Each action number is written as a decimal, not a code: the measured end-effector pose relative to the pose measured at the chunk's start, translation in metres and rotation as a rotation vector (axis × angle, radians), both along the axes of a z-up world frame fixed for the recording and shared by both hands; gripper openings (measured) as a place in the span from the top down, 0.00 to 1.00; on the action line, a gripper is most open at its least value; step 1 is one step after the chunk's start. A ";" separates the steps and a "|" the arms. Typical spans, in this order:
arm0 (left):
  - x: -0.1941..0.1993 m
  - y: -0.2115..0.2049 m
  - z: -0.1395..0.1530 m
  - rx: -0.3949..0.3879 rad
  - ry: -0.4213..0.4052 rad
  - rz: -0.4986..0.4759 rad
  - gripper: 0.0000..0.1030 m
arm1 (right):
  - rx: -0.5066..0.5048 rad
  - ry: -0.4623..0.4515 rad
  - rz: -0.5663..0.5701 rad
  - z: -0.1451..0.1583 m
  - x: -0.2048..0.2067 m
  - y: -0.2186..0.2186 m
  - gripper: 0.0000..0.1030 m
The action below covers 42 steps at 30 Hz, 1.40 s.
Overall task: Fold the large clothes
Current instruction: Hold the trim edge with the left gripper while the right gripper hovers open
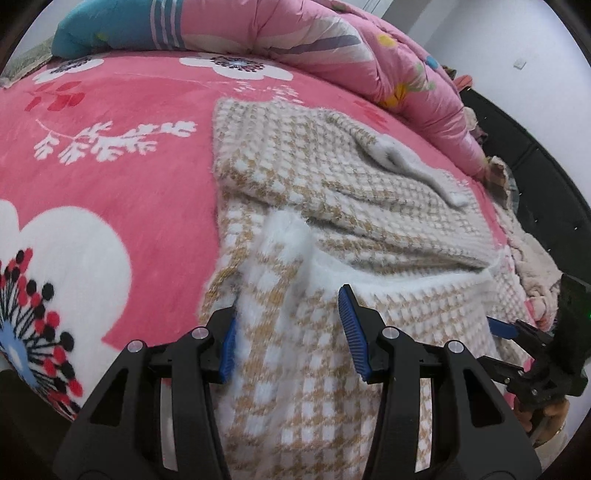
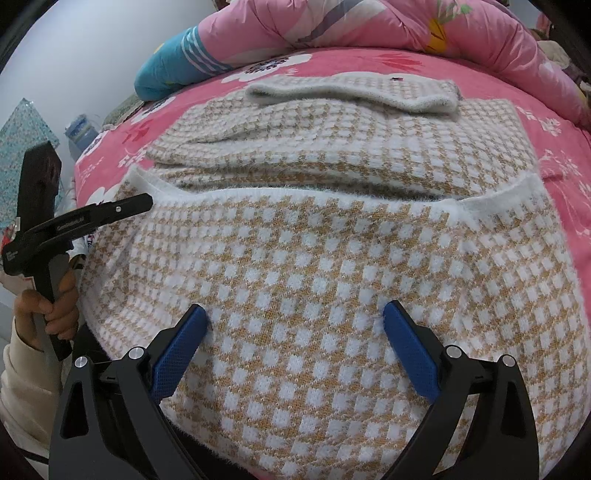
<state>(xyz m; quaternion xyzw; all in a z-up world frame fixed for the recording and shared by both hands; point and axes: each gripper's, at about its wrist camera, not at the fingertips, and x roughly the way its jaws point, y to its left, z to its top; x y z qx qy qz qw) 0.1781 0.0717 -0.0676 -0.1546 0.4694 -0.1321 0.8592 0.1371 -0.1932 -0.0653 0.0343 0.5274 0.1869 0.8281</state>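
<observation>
A fuzzy tan-and-white checked sweater (image 1: 369,192) (image 2: 314,266) lies on the pink flowered blanket (image 1: 129,122). Its near part, edged by a white band (image 2: 295,195), lies over the duller far part. A sleeve (image 2: 351,92) is folded across the far end. My left gripper (image 1: 290,339) hovers at the sweater's left edge. Its jaws stand partly apart with fabric between them, and the right pad's face is bare. My right gripper (image 2: 297,347) rests wide open on the near middle of the sweater and holds nothing. Each gripper shows at the edge of the other's view.
A rolled pink quilt (image 1: 332,40) (image 2: 406,26) and a teal pillow (image 2: 173,62) lie along the far side of the bed. A dark bed frame (image 1: 535,192) and more pale fabric (image 1: 532,266) are at the right. A hand (image 2: 55,306) holds the left gripper's handle.
</observation>
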 end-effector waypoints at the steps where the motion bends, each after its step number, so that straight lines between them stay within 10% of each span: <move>1: -0.001 -0.003 0.001 0.010 -0.002 -0.005 0.56 | 0.001 -0.001 0.000 0.000 0.000 0.000 0.09; 26: -0.008 -0.042 -0.002 0.299 0.002 -0.026 0.52 | -0.003 -0.004 -0.001 -0.001 0.000 0.002 0.06; 42: -0.007 -0.044 -0.001 0.303 0.004 -0.020 0.52 | -0.014 -0.002 -0.003 -0.003 0.001 0.003 0.06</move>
